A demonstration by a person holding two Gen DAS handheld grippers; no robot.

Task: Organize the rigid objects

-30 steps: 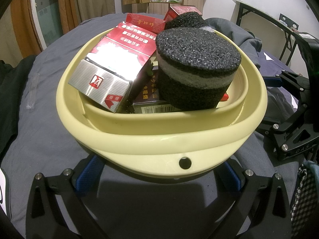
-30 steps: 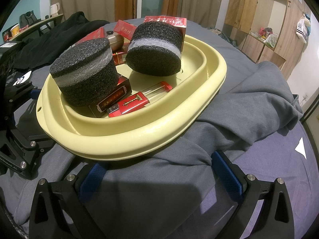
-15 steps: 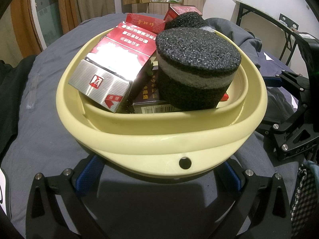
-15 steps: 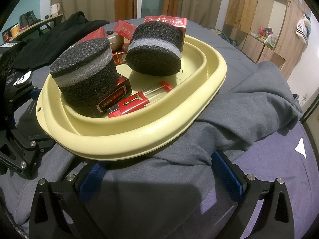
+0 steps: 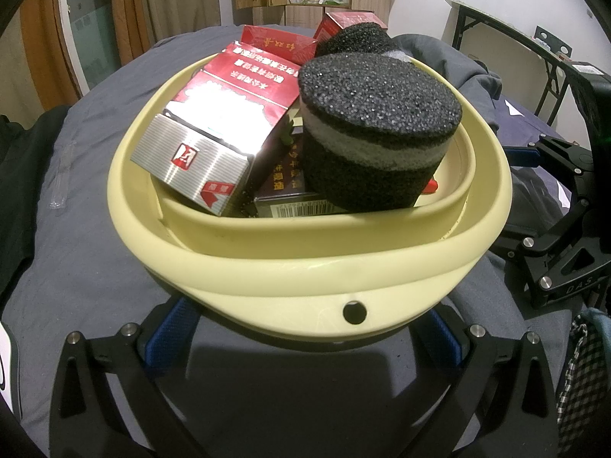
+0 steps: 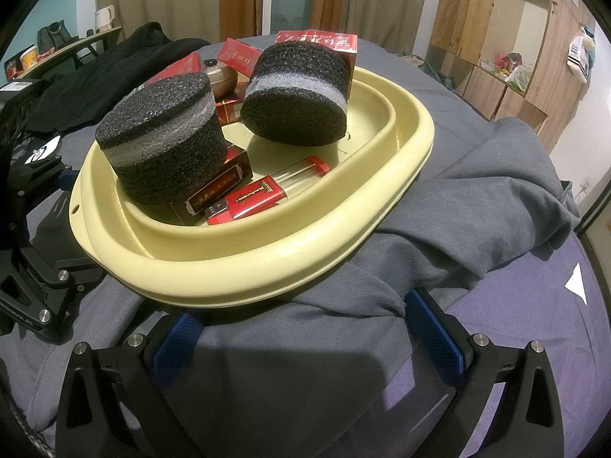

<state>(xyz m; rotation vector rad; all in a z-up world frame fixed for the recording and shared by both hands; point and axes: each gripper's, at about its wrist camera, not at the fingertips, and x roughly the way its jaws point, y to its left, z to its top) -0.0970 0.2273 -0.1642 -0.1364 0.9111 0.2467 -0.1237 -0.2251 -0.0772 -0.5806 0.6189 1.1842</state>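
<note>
Grey bedding (image 6: 477,206) covers the surface, rumpled into folds on one side, with wooden cupboards (image 6: 492,53) and curtains behind. On it rests a pale yellow basin (image 6: 267,267), tipped slightly where it sits on the folds. Inside lie two black foam cylinders with a grey band, one near the rim (image 6: 164,149) and one leaning farther back (image 6: 301,95), several red boxes, including a large one with a silver end (image 5: 214,137), a small red lighter (image 6: 256,198) on the basin floor, and a small round metal pot (image 6: 221,76) at the back.

The left gripper (image 5: 305,339) sits low at one end of the basin, its jaws spread wide and empty, the rim just above them. The right gripper (image 6: 305,328) is low at the long side, also spread wide and holding nothing.

Everything seems gathered in the basin already, so the step in hand is probably lifting or shifting it. To do that well, each gripper should close on the rolled rim at opposite sides, rise together and keep it level, since the leaning cylinder and stacked boxes could slide.
</note>
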